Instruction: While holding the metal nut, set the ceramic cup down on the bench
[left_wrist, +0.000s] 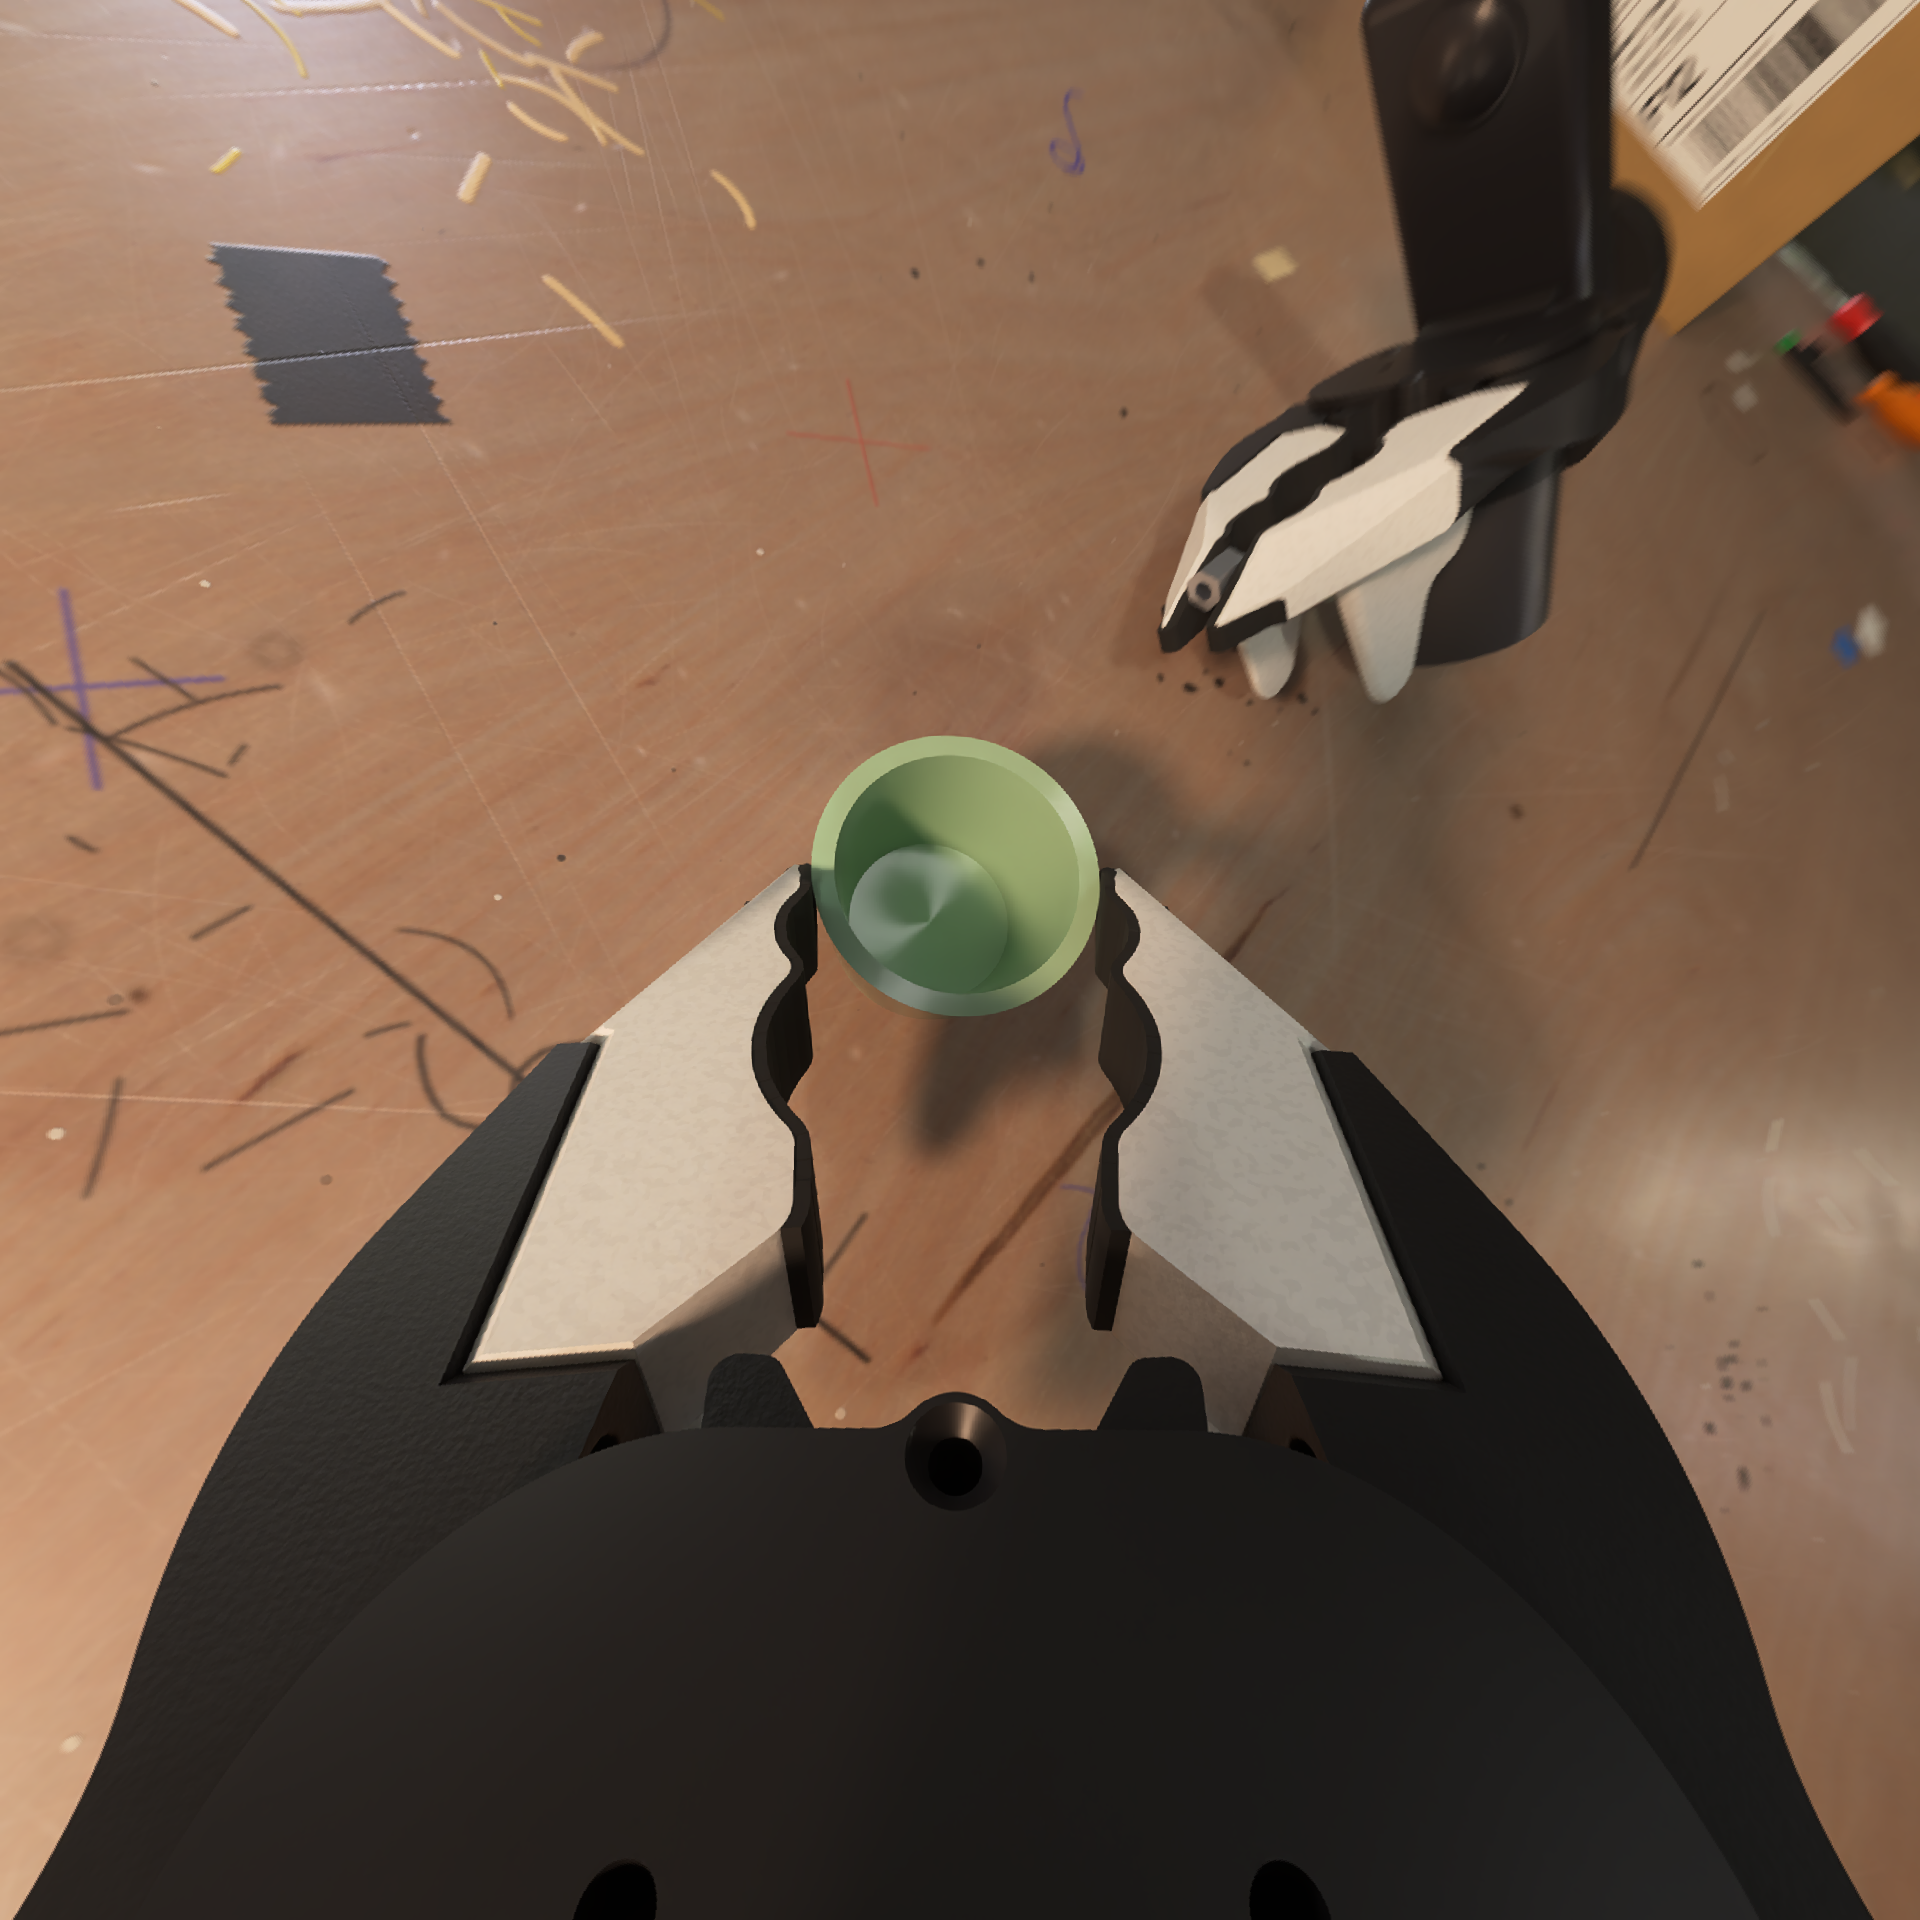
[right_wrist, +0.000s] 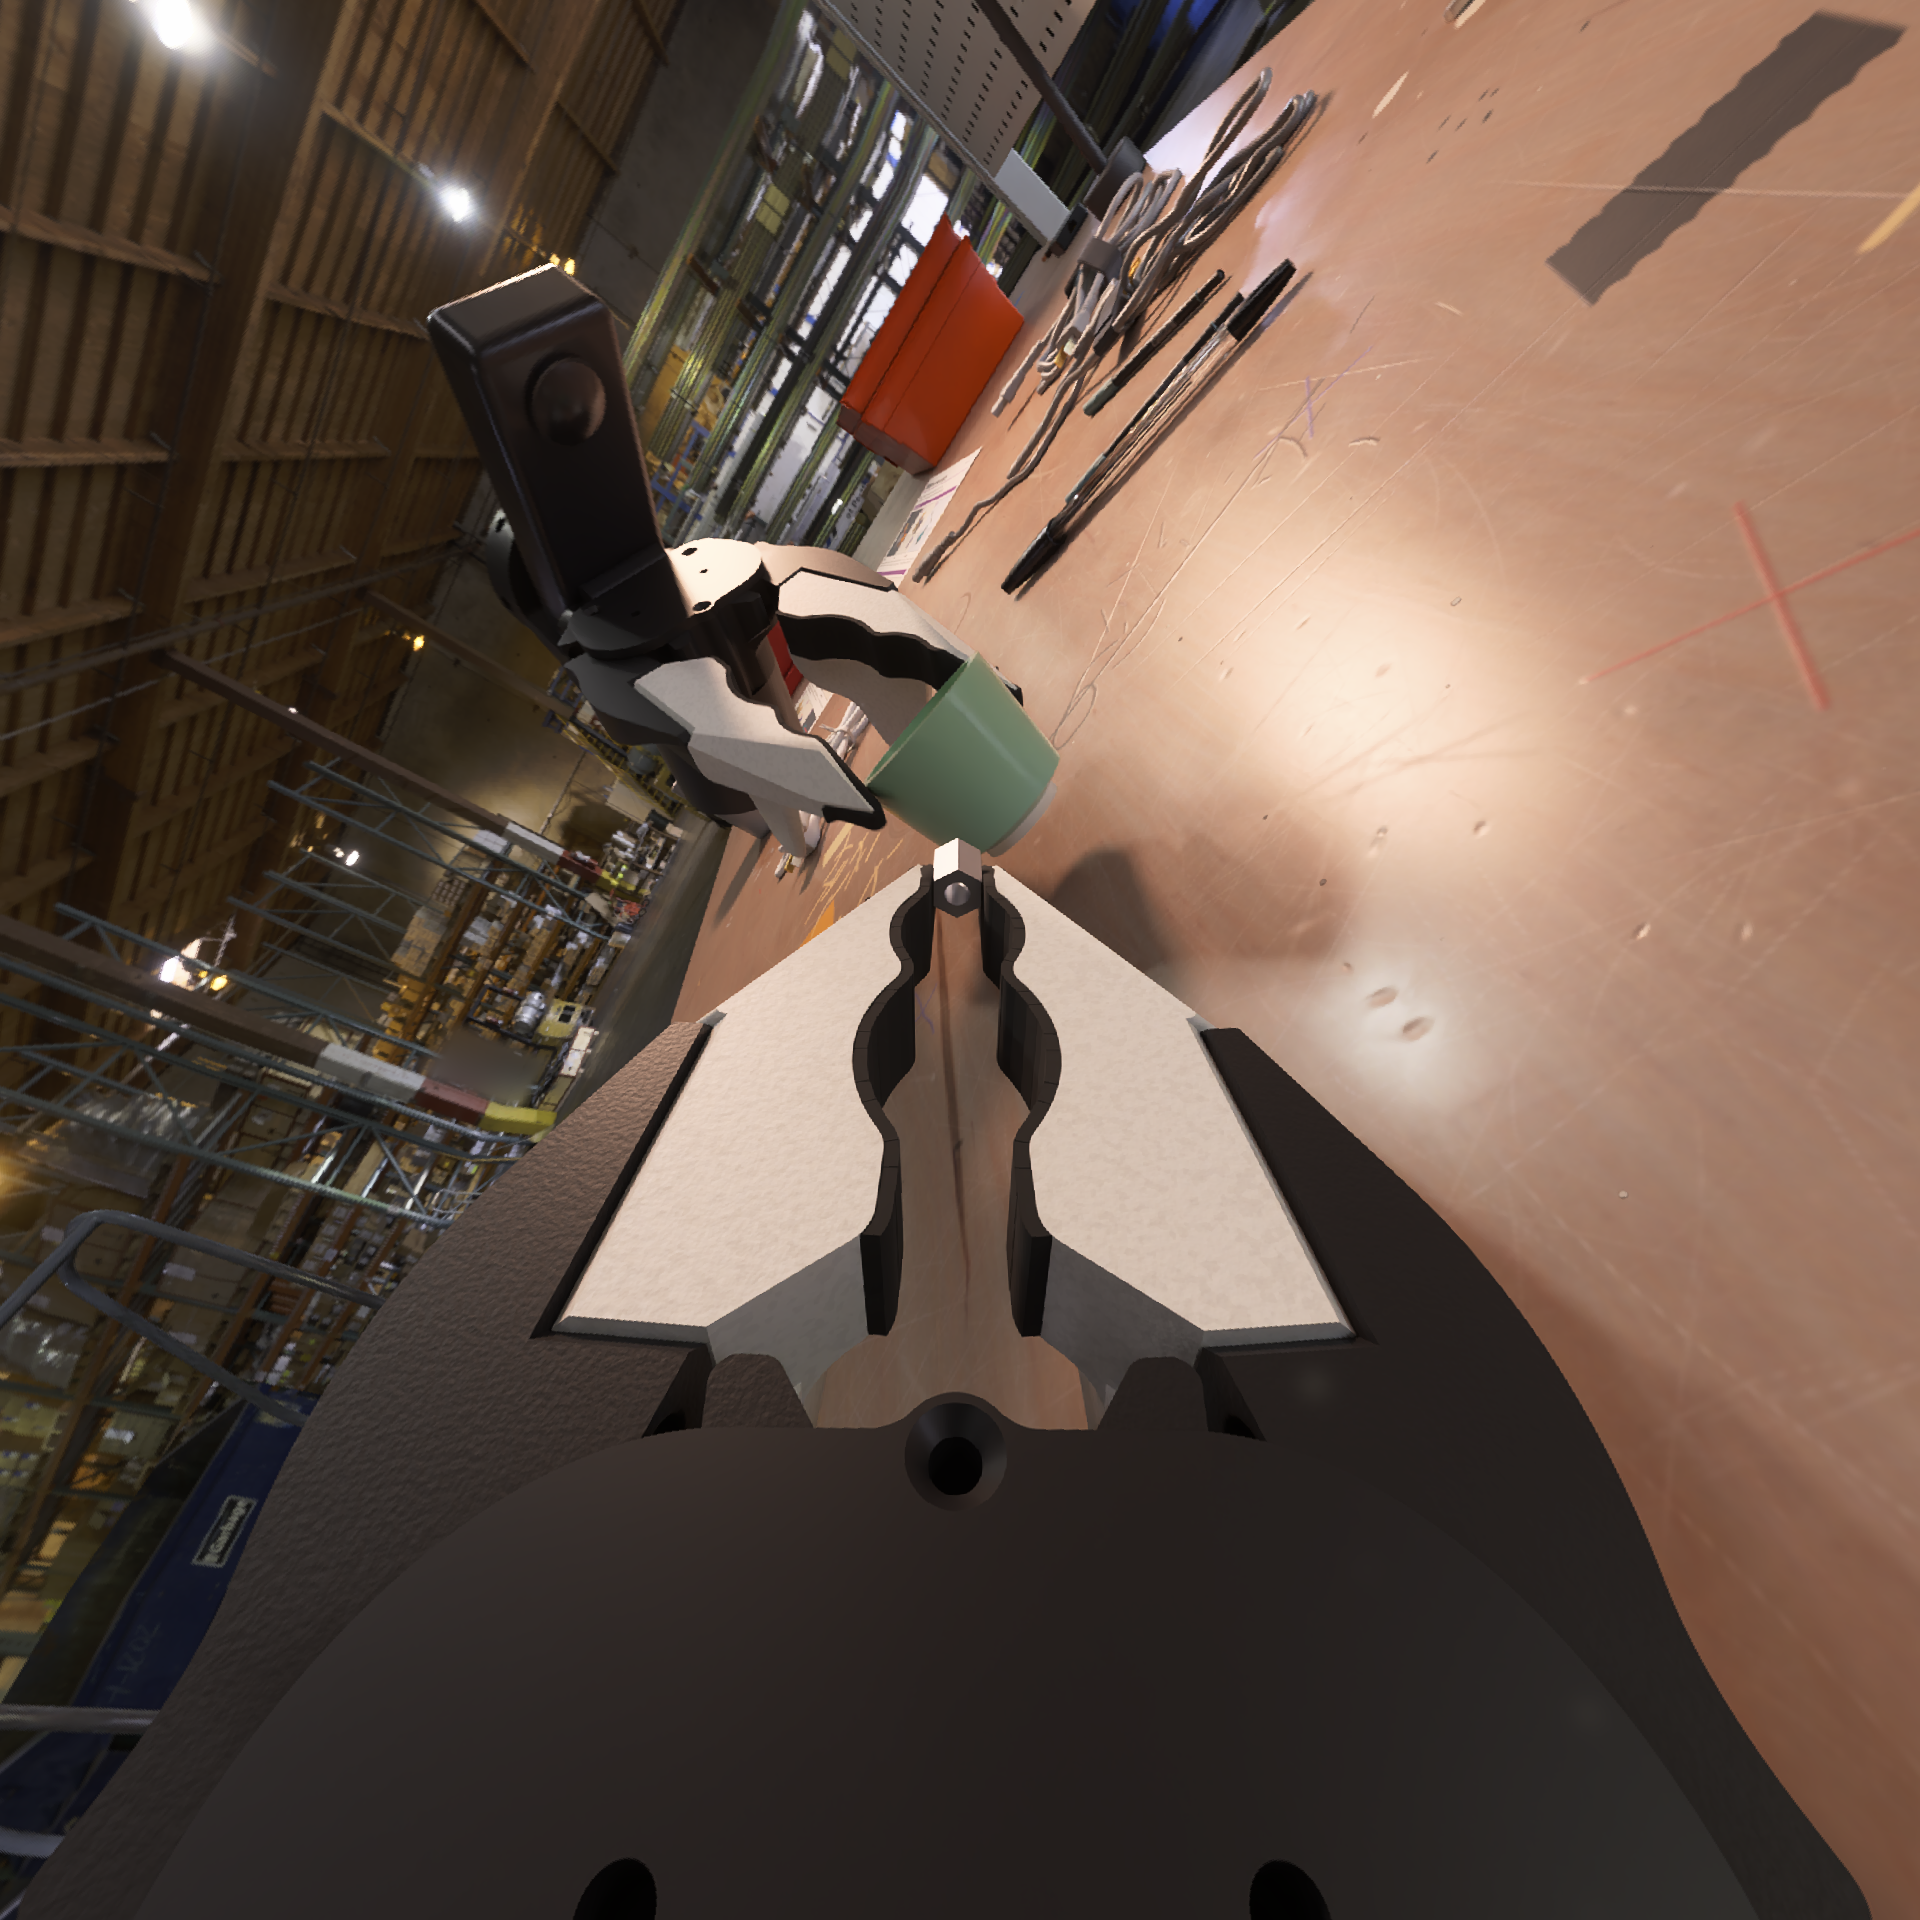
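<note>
In the left wrist view, the left hand-held gripper fills the bottom of the frame, and its two white fingers with black pads sit on either side of a small round green ceramic cup in the middle of the frame. The fingertips touch the cup's rim on both sides, so this hand-held gripper is clamped on the cup. The cup is upright with its open top facing the camera, and a dark shadow lies on the scratched brown wooden desk beside it. In the right wrist view, the cup's bottom looks very close to the desk, but I cannot tell if it touches. The right hand-held gripper has its fingers close together, pinching a small shiny six-sided metal nut at the very tips. In the left wrist view this same hand-held gripper is at the upper right, and the nut is near the cup but apart from it. A black piece of tape is stuck to the desk at the upper left.
</note>
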